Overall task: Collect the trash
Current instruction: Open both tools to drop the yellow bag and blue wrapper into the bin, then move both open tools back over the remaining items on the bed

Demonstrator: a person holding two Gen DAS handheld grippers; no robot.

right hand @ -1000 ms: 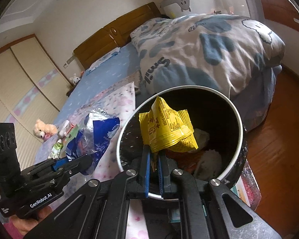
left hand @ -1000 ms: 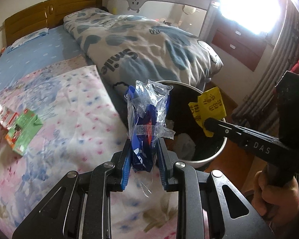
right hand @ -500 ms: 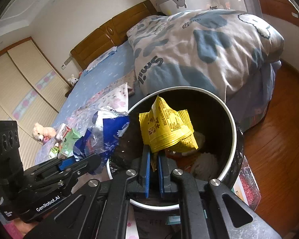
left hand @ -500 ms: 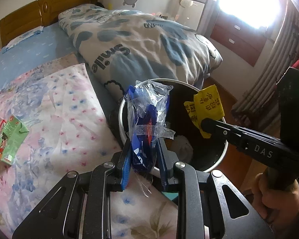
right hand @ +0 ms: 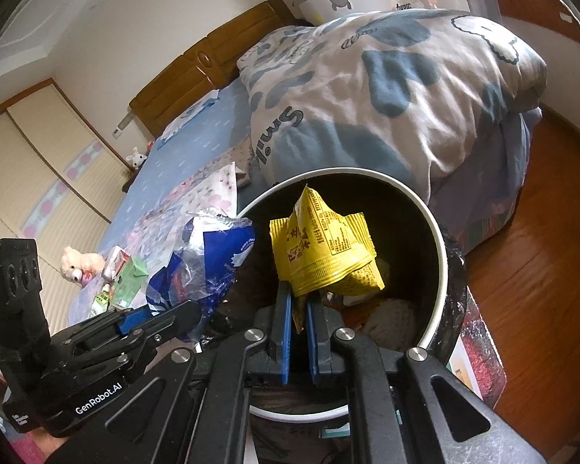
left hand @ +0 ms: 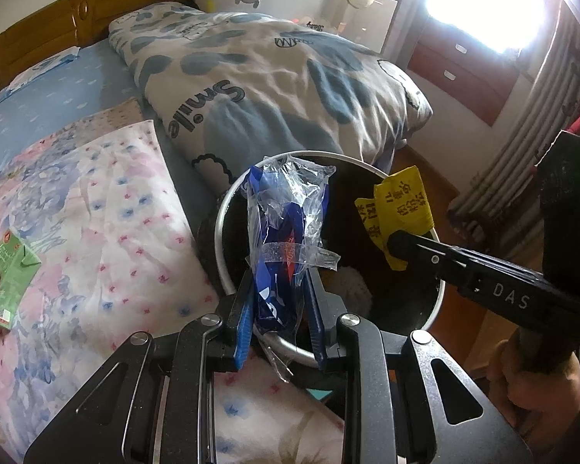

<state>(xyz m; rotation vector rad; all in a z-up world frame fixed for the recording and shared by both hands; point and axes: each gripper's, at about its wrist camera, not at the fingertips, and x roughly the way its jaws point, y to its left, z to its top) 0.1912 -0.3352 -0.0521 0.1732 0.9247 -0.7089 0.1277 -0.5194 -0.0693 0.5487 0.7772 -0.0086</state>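
My left gripper (left hand: 277, 294) is shut on a crumpled blue and clear plastic wrapper (left hand: 286, 232), held upright over the near left rim of a round black trash bin (left hand: 228, 201) with a white rim. In the right wrist view the same blue wrapper (right hand: 208, 255) hangs just left of the bin rim (right hand: 439, 232). My right gripper (right hand: 298, 297) is shut on a yellow snack packet (right hand: 324, 247) above the bin's opening. From the left wrist view the yellow packet (left hand: 400, 212) shows at the tip of the right gripper (left hand: 396, 241). White and orange trash lies in the bin's bottom.
The bin stands on a wooden floor (right hand: 541, 270) against the bed. A floral sheet (left hand: 96, 208) and a blue-patterned duvet (left hand: 274, 77) cover the bed. A green carton (left hand: 7, 282) and other small packages (right hand: 116, 263) lie on the sheet. A hand (left hand: 529, 382) holds the right gripper.
Both grippers have shifted toward the bin with their wrappers. The blue wrapper now hangs over the bin's rim instead of over the sheet, and the green carton has slid toward the left edge.
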